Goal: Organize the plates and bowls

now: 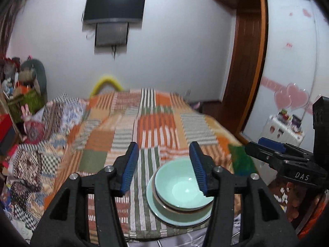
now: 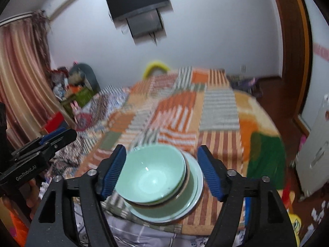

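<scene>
**Stacked tableware, near edge of bed: both grippers free**

On the near edge of the bed point(image 1: 144, 123), atop a patchwork striped blanket point(image 2: 216, 107), you have one stack of dishes.

- Item 1: pale green bowl point(image 2: 152, 175), uppermost, upright, empty.
- Item 2: a second bowl point(image 2: 186, 177) nested beneath it, brown-rimmed; only its edge shows.
- Item 3: pale green plate point(image 2: 195, 185) at the bottom, carrying both bowls. The bowls sit off-centre on it, toward your left side.
- Item 4: left gripper point(image 1: 163, 164), blue pads parted, nothing between them; the stack lies below and to its right in the left wrist view, not touched.
- Item 5: right gripper point(image 2: 162, 171), jaws spread wide, released; in the right wrist view the stack appears between the fingers but lies beyond them, with no pad pressing on it.

Background, not in play: wall television point(image 1: 115, 6), wooden wardrobe point(image 1: 246, 61), curtain point(image 2: 20, 72), and clutter beside the bed.

Status, as judged: the stacking step looks complete, with bowls nested and set on the plate, and both tools let go. No other loose plate or bowl is visible on the blanket.

Next move, as judged: if the stack is to be carried elsewhere, you need both grippers under or on the plate's rim at opposite sides, lifted level, since the off-centre bowls could slide. The soft bedding near the edge also gives uneven support.
</scene>
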### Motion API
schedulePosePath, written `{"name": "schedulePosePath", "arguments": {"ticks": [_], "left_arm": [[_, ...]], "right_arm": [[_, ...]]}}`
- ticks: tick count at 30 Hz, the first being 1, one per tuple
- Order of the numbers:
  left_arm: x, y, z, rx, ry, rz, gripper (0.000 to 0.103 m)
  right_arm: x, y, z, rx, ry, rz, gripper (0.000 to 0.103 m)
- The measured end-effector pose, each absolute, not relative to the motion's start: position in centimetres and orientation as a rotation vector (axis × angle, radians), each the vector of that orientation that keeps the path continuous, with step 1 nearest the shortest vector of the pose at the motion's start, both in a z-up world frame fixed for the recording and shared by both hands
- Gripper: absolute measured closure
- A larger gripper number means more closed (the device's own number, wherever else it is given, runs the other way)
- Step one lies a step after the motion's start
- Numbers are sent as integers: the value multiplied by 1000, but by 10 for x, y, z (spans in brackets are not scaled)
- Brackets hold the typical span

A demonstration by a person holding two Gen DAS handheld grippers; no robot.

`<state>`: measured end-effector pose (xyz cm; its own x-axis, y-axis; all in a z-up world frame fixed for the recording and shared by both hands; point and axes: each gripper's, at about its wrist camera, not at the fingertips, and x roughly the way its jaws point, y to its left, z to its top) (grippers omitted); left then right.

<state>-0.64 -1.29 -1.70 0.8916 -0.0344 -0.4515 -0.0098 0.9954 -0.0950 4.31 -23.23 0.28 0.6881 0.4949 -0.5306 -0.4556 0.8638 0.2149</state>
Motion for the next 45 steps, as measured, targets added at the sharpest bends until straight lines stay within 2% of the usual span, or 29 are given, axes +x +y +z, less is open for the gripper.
{"name": "schedulePosePath", "arguments": {"ticks": [5,7,11,13,15,18,45], "left_arm": [[-33,-17,9,-89,376,-21,46],[-41,-17,14,-87,351,-20,39],[-56,-19,23,-81,298,-15,29],[-63,-18,26,-87,273,-12,16],[-68,-18,28,-91,254,-3,10],[-73,-20,29,-83,239,5,4],[-61,-17,16,-106,288,8,1]], "right_arm": [[21,-237,34,87,501,561,28],[13,-238,43,87,460,568,27],[-1,-239,54,88,395,576,16],[-5,-238,56,87,367,574,13],[-8,-237,56,84,345,568,5],[-11,-236,56,81,312,553,0],[-17,-238,50,86,346,551,0]]}}
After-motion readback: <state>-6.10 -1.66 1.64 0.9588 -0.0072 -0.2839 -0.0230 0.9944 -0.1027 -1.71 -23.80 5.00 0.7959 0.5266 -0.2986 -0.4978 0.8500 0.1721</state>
